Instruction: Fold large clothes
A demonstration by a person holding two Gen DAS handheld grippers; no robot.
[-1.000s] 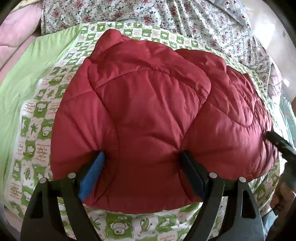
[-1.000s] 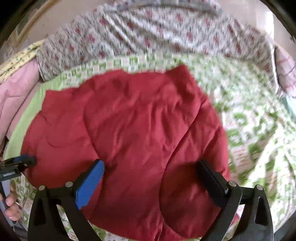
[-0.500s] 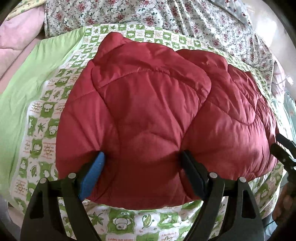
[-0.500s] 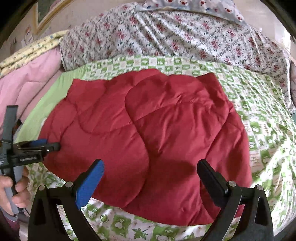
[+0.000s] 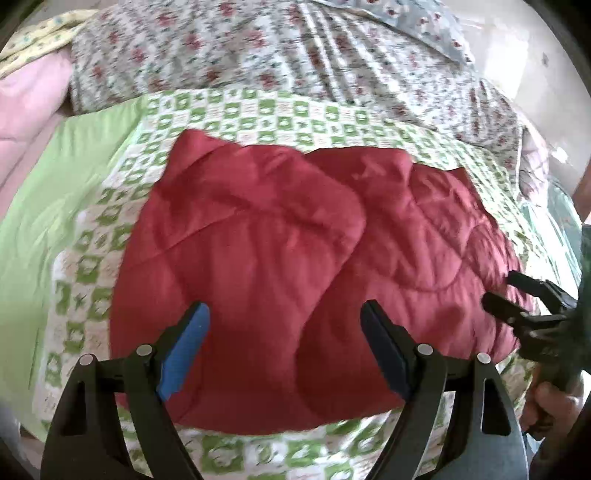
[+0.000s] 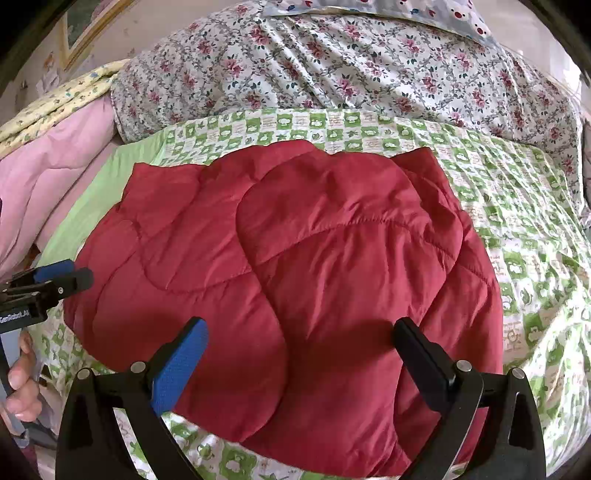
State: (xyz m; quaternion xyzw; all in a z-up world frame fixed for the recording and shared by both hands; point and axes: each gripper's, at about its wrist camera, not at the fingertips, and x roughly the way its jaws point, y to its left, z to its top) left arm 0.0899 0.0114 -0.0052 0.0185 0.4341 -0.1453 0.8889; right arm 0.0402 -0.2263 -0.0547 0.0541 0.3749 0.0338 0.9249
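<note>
A folded red quilted jacket (image 6: 295, 280) lies on the green checked bedsheet (image 6: 517, 229), both the left gripper (image 5: 284, 347) and right gripper (image 6: 299, 354) wide open and empty above it; its puffy layers could spring apart if left unpressed.

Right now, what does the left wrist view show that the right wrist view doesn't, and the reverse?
Left wrist view only: the right gripper, jaws apart, at the jacket's right edge, and the hand holding it.

Right wrist view only: a framed picture on the wall, the left gripper at the jacket's left edge, and a pillow with bear faces.

Both: the folded red jacket on the green checked sheet, the floral quilt behind, pink bedding at left.
</note>
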